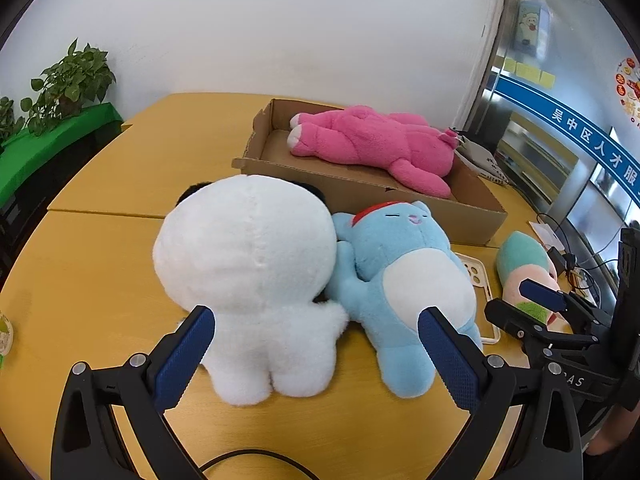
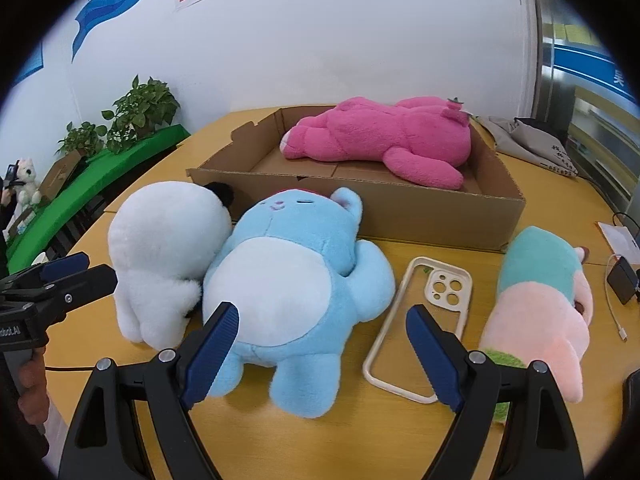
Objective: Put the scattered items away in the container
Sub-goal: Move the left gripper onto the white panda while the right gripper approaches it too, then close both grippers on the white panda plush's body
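Observation:
A shallow cardboard box stands on the yellow table with a pink plush bear lying in it. In front of it lie a white plush, a light blue plush bear, a cream phone case and a pastel pink and teal plush. My left gripper is open, its fingers astride the white plush's lower body and the blue bear's leg. My right gripper is open around the blue bear's legs.
Potted plants on a green-covered shelf stand at the left. A grey cloth bag lies right of the box. A black charger with a white cable and papers lie at the table's right edge.

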`<state>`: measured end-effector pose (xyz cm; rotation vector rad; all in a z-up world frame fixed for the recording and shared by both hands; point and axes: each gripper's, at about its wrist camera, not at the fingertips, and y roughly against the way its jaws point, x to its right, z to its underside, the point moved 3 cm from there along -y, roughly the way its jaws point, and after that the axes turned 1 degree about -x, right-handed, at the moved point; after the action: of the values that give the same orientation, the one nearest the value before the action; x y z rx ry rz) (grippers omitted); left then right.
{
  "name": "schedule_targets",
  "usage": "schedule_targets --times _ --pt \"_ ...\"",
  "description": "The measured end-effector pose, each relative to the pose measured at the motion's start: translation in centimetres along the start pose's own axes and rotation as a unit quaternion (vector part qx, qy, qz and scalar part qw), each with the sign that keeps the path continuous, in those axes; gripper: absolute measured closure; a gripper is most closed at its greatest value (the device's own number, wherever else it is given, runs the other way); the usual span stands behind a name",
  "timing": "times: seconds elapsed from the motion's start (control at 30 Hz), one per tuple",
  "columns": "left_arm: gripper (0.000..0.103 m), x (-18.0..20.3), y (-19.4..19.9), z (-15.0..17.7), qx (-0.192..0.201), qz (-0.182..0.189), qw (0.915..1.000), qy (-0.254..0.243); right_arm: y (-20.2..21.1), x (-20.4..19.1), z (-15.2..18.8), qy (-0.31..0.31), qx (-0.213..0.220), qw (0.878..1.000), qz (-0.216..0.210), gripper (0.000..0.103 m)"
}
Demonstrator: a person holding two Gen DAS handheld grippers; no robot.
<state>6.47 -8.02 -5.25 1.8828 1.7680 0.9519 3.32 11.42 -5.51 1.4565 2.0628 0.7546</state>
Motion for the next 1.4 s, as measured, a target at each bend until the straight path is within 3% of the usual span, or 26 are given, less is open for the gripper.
schedule_targets --times 0.2,0.37,0.5,0.53,0.6,0.67,0.77,0.93,1.07,1.23,1.4 --pt "0.0 -3.9 -0.7 -1.2 -0.012 0.02 0.999 0.038 -0.8 -3.8 -0.1 0.029 -0.008 0.996 -0.081 0.017" --pt "0.0 -6.0 -2.6 -3.2 -0.024 0.03 0.9988 0.031 -3.2 -8.3 0.5 0.033 -0.047 0.987 -0.149 0.017" --pt "0.0 -7.3 -6.0 -4.1 -0.061 0.048 0.9967 0.024 -5.6 -12.2 1.2 0.045 -0.077 0.98 -0.178 0.017" --pt "0.0 -7.6 -7.0 -4.1 -0.073 0.072 0.9943 0.03 -6.2 -13.0 1.3 0.046 -0.079 0.979 -0.181 0.017" --pt "0.0 -8.4 -8.2 -4.1 -0.08 0.114 0.9892 0.046 -7.8 -14.1 1.3 0.038 -0.09 0.979 -0.179 0.017" --pt "0.0 -8.8 -8.5 -4.1 -0.076 0.126 0.9879 0.049 -9.5 -14.6 1.2 0.022 -0.102 0.981 -0.161 0.017" --pt "0.0 -8.5 -8.7 -4.0 -0.077 0.12 0.9894 0.025 -10.8 -15.6 0.7 0.02 -0.096 0.987 -0.13 0.013" --pt "0.009 -8.3 -8.8 -4.1 -0.095 0.122 0.9879 0.014 -11.6 -16.0 0.7 0.014 -0.09 0.992 -0.09 0.012" --pt "0.016 -8.2 -8.6 -4.1 -0.1 0.127 0.9867 0.012 -10.9 -16.3 1.3 0.011 -0.087 0.992 -0.088 0.013" --pt "0.017 -8.3 -8.8 -4.2 -0.106 0.135 0.985 0.016 -10.8 -17.1 1.6 0.022 -0.084 0.993 -0.08 0.012" --pt "0.02 -8.2 -9.0 -4.1 -0.113 0.129 0.9851 0.015 -12.7 -16.5 1.0 0.005 -0.092 0.993 -0.067 0.013"
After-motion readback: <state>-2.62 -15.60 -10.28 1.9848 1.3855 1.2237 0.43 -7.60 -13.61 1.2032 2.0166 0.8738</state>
